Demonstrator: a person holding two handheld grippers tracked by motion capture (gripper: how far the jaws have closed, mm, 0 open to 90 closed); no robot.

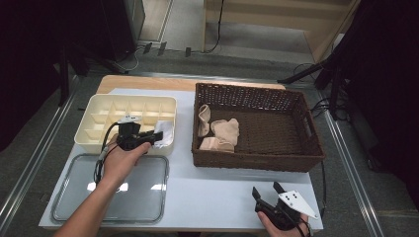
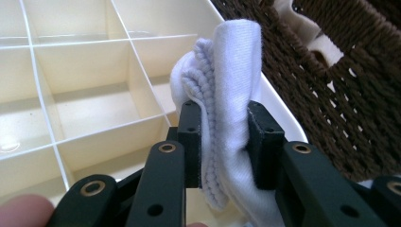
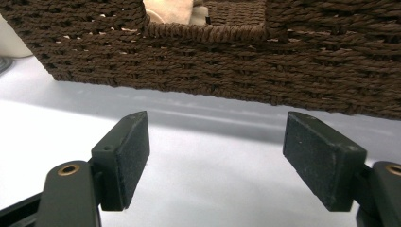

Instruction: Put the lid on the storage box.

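Beige socks [image 1: 219, 132] in wicker basket [image 1: 257, 160]; white sock [image 2: 231, 104] over divided tray [image 2: 85, 94].

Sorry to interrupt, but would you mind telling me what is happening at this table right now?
A person is sorting socks with hand-held tongs. The left tongs are clamped on a white sock, holding it over the right end of the cream divided organizer tray. Beige socks lie in the brown wicker basket. The right tongs are open and holding nothing, low over the table in front of the basket.
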